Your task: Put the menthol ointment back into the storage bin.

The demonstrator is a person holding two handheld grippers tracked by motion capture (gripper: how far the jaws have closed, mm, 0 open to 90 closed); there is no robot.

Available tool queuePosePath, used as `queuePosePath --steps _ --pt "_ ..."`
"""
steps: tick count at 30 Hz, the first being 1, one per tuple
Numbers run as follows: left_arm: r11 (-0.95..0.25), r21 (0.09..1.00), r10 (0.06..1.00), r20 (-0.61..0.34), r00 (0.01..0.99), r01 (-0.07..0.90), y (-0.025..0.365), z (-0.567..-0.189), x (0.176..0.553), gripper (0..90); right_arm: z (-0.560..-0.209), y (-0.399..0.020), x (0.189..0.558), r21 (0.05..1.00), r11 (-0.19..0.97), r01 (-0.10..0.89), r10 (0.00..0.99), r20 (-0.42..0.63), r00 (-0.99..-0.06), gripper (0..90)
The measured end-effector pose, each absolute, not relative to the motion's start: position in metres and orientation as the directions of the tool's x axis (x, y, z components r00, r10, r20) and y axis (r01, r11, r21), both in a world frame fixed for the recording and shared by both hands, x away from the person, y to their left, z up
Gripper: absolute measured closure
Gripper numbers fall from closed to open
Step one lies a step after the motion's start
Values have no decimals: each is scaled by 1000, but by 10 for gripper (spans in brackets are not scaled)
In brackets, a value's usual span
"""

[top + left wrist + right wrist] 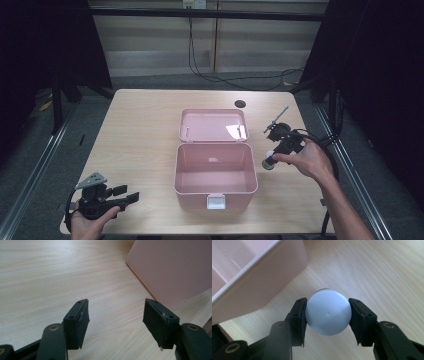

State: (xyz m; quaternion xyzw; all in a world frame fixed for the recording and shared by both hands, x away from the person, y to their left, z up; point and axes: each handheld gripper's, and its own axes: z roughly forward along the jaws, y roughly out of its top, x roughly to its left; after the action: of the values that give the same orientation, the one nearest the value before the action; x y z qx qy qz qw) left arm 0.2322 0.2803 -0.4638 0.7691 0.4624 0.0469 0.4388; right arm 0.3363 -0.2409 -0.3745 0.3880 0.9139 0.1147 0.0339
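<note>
A pink plastic box (215, 172) stands open in the middle of the table, its lid (214, 125) tipped back behind it. My right gripper (270, 163) is just right of the box, shut on a small round container with a white cap (328, 312); both pads press its sides and it hangs a little above the wood. My left gripper (126, 194) rests at the table's front left corner, open with nothing between its jaws (116, 322). The box's pink wall (172, 267) is ahead of it to the right.
A dark round hole (240, 104) sits in the tabletop behind the box. A white latch (216, 202) hangs on the box's front. Black cables trail from the right gripper across the table's right edge (327, 145). Metal rails run along both sides of the table.
</note>
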Motion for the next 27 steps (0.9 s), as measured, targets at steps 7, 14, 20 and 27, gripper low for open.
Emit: queuePosePath --steps 7,14,20,27 --pt "-188 720 754 -330 568 668 280 -464 232 375 -358 -242 331 256 685 682 702 20 -712 511" --pt "-184 719 756 -332 564 670 280 -464 232 371 -337 -245 328 305 684 663 691 19 -722 511" --pt "-187 720 756 -329 566 668 280 -464 232 371 -321 -244 326 318 699 640 675 2 -738 511" --pt "-192 723 756 -322 570 664 280 -464 232 377 -304 -237 325 365 705 608 653 -1 -757 511"
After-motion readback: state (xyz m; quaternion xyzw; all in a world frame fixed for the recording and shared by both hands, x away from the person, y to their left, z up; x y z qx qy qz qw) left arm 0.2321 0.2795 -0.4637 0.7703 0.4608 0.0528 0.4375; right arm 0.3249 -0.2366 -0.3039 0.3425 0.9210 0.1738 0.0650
